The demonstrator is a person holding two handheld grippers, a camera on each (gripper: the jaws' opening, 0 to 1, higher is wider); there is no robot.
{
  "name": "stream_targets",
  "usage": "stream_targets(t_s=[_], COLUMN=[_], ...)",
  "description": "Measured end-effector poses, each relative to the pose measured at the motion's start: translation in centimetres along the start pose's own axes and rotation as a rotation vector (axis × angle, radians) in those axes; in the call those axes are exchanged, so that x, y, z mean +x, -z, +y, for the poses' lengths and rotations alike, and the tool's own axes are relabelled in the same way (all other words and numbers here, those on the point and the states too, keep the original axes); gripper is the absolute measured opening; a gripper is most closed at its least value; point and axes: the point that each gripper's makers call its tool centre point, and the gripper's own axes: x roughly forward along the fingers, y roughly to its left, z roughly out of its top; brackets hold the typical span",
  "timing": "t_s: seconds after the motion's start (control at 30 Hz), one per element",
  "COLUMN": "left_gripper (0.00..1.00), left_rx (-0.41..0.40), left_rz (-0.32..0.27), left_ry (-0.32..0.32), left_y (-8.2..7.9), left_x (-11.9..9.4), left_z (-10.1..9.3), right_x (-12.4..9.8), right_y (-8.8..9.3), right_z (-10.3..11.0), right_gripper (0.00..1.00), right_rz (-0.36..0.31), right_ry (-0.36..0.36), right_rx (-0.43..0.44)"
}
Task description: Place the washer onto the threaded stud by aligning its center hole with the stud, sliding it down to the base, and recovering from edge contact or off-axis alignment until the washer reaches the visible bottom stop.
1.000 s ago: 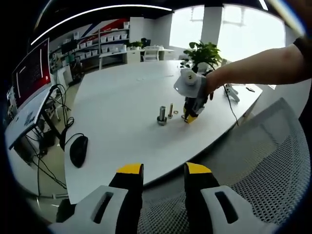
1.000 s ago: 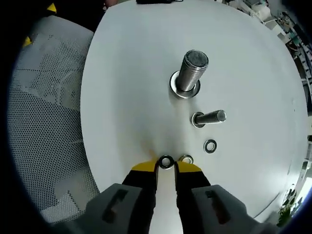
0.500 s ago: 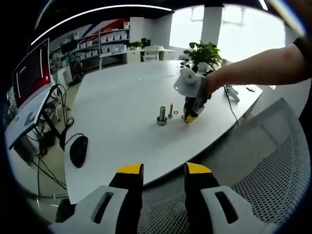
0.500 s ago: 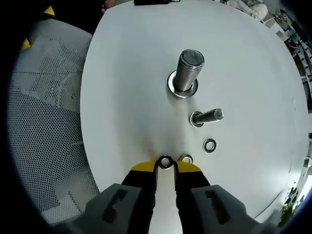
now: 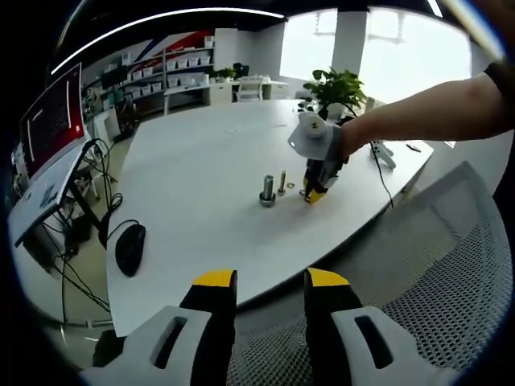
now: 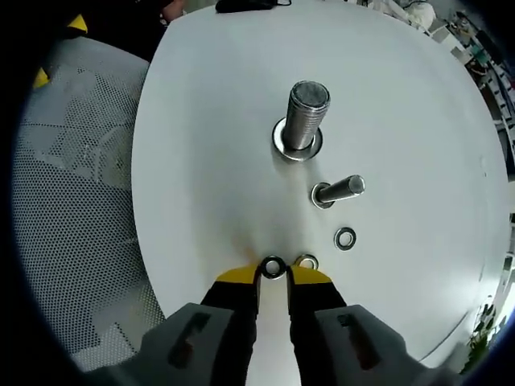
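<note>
right gripper (image 6: 274, 273) seemingly pinching washer (image 6: 273, 267) on table (image 6: 209, 145) | left gripper (image 5: 266, 281) wide, holding nothing

White table (image 6: 201, 161), plain, no pattern. Right gripper (image 6: 273, 273): yellow tips, black fingers, light grey body. Left gripper (image 5: 269, 281): same yellow tips on black, grey-white body. Silver washer (image 6: 273, 267) at the yellow tips; second washer (image 6: 306, 262) silvery with brassy tint; third washer (image 6: 346, 237) silver. Large stud (image 6: 306, 117) and small stud (image 6: 338, 190) metallic grey, ribbed threads. Chair mesh (image 6: 72, 201) grey, dotted perforation. Black mouse (image 5: 130, 248). Green plant (image 5: 336, 87).
</note>
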Motion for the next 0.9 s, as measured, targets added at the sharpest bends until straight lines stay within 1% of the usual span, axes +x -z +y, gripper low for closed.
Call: stream_targets(t_s=[0.13,0.2,0.3,0.37,0.4,0.47,0.67,0.9], left_gripper=[0.32,0.32,0.32,0.32,0.32,0.32,0.32,0.32], left_rx=[0.0,0.001,0.001,0.001,0.001,0.001,0.001,0.001], left_rz=[0.001,0.001,0.002,0.002,0.002,0.001,-0.001,0.0], left_ry=[0.0,0.001,0.002,0.002,0.002,0.001,0.001,0.0], left_y=[0.0,0.0,0.0,0.0,0.0,0.0,0.0,0.0], left_x=[0.0,0.0,0.0,0.0,0.0,0.0,0.0,0.0], left_z=[0.0,0.0,0.0,0.0,0.0,0.0,0.0,0.0], right_x=[0.0,-0.1,-0.2,-0.1,-0.3,-0.7,-2.3,-4.2], right_y=[0.0,0.1,0.1,0.4,0.6,0.6,-0.4,-2.2], right_z=[0.2,0.1,0.0,0.0,0.1,0.0,-0.3,-0.1], right_gripper=[0.14,0.14,0.14,0.14,0.14,0.14,0.14,0.14], right_rz=[0.003,-0.011,-0.032,-0.016,-0.01,-0.015,-0.056,-0.091], right_ry=[0.014,0.019,0.005,-0.004,-0.002,0.004,-0.006,0.0], right_rx=[-0.025,-0.012,0.009,0.016,0.006,-0.003,0.006,-0.03])
